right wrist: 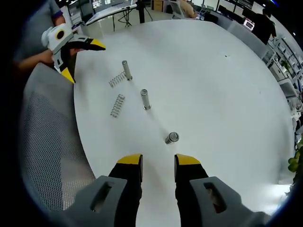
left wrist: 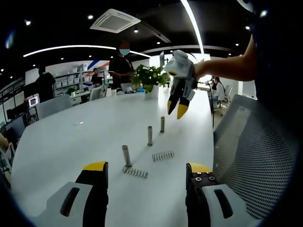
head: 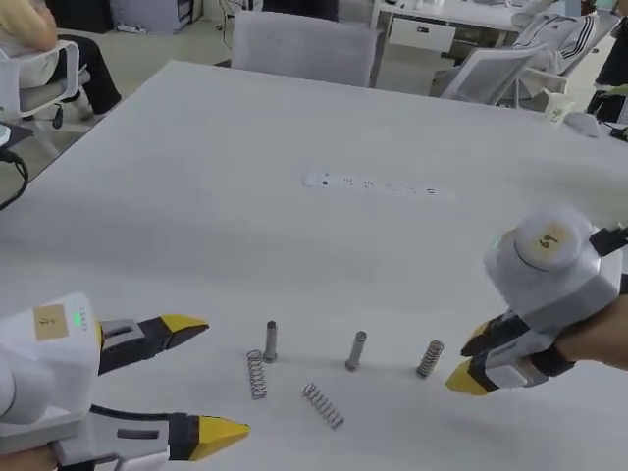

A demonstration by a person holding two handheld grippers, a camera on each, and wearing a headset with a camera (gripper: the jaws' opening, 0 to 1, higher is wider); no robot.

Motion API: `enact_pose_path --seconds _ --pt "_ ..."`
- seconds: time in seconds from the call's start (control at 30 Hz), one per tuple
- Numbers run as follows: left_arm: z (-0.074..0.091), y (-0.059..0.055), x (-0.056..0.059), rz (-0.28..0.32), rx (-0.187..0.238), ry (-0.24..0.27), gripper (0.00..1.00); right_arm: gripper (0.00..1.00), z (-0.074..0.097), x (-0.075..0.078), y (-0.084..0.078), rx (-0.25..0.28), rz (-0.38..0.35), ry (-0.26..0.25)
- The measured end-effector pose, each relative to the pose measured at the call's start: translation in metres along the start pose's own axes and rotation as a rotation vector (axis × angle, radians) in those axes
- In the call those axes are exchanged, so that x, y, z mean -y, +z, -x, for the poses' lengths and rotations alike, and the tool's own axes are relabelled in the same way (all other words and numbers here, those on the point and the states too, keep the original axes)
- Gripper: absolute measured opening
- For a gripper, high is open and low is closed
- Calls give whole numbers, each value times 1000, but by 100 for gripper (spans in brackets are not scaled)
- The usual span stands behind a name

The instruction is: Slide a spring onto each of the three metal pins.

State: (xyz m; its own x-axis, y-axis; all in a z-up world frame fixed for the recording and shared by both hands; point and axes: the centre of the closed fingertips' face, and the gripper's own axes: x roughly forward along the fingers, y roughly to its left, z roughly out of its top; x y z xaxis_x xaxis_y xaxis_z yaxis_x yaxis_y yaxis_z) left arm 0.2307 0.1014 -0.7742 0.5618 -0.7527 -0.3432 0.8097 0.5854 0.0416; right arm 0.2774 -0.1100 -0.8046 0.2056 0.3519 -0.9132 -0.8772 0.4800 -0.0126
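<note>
3 pins [head: 358,350] upright, 2 springs [head: 323,404] flat

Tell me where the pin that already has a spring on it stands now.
In the head view it is the rightmost pin, between the bare middle pin and the yellow tips of the right gripper.

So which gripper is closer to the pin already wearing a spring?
Right. The right gripper hovers just beside that pin; the left gripper sits beyond the two bare pins.
</note>
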Motion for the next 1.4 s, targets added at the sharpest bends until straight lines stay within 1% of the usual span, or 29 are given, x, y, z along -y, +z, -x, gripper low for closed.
enact_pose_path --seconds 0.2,0.33,0.57,0.8,0.97,1.17,1.27,1.4 --pt "1 0 0 0 1 1 63 24 -3 -12 -1 1 -11 21" --pt "2 -1 0 3 -3 1 62 24 -4 -24 4 8 -5 41" --pt "4 0 1 6 1 1 62 24 -14 -51 20 28 26 87" --pt "4 1 3 4 4 2 62 23 -28 -72 40 32 70 127" --pt "5 1 3 5 3 4 62 23 -40 -83 52 36 94 141" --pt "5 0 1 7 5 8 61 22 -53 -93 63 35 106 152" --pt "5 0 1 10 4 6 61 22 -61 -94 66 29 110 146" --pt "5 -1 1 12 5 6 61 21 -69 -92 67 24 86 138"
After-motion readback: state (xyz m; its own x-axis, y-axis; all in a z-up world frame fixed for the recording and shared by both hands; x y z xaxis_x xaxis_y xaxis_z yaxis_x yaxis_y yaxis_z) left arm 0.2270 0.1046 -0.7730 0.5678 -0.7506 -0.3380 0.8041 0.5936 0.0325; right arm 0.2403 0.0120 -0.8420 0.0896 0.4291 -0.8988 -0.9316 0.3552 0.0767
